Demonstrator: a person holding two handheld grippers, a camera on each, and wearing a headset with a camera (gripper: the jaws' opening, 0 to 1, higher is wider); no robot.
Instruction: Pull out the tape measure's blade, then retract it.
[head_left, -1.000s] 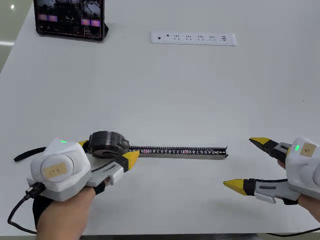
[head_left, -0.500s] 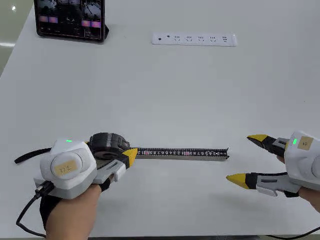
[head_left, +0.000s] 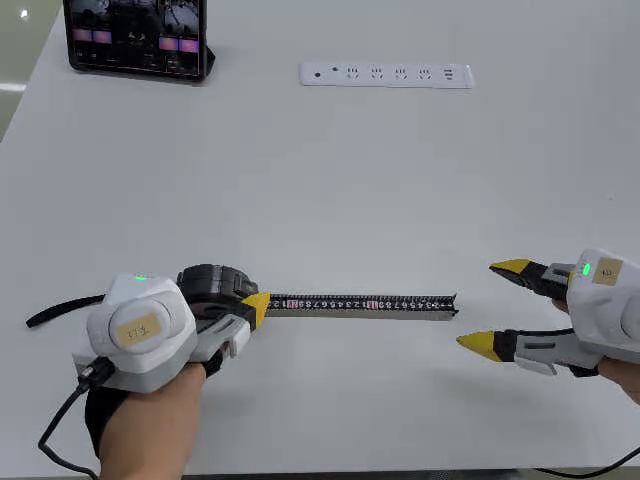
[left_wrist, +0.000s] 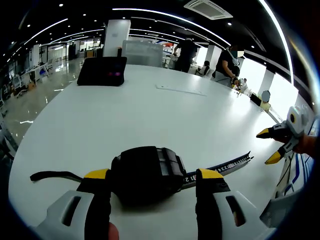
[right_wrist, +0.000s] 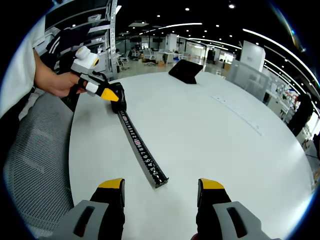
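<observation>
Head view looks down on a white table (head_left: 330, 180) that takes up nearly everything, with a dark tablet (head_left: 135, 35) and a white strip (head_left: 385, 76) at its far edge. Near the front edge sits the tape (head_left: 212, 285), a black case resting on the table, and the left gripper (left_wrist: 153, 175) has a jaw on each side of it, seemingly clamped on the case. From the case the blade (head_left: 360, 303) runs flat along the table toward the other hand. Its tip (head_left: 453, 305) lies free, with nothing pinching it. The right gripper (head_left: 494, 306) hangs just beyond that tip, jaws spread wide and empty. In the right gripper view the tip lies a little ahead of the gap between them.

To my eye the pull-out is done and the retract is the step in hand. The blade lies out with nothing holding it, so a lock or friction is probably keeping it there. The next move calls for the left hand keeping the case pinned while the catch is freed. The right jaws could close on the tip and walk it back so it does not whip.
</observation>
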